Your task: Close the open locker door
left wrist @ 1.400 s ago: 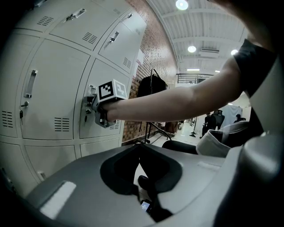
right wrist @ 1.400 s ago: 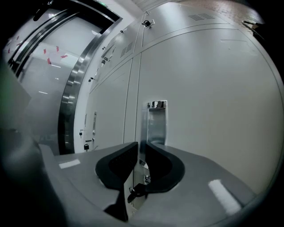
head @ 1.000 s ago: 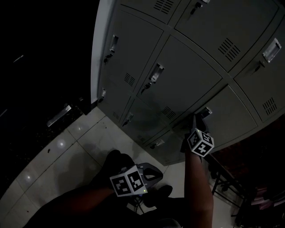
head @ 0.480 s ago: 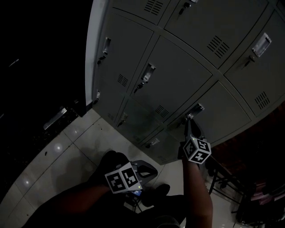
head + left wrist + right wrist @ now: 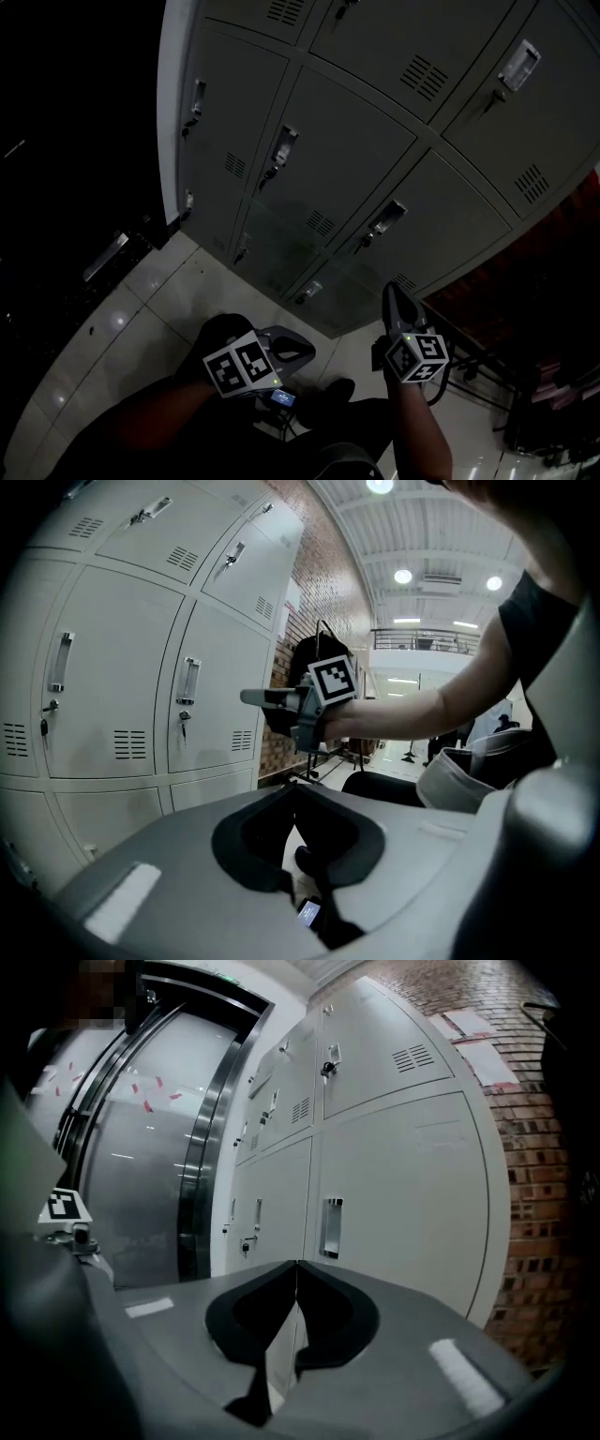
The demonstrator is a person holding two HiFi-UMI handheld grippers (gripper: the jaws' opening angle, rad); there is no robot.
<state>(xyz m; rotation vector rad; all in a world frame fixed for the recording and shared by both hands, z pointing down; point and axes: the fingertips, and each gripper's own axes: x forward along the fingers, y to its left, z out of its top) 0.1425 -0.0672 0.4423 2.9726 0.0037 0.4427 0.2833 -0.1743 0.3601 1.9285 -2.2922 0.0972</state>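
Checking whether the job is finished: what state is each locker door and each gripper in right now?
Right gripper: shut, empty, off the lockers.
Left gripper: shut, empty.
Nearest locker door: closed, flush with its neighbours.
Other locker doors: closed.
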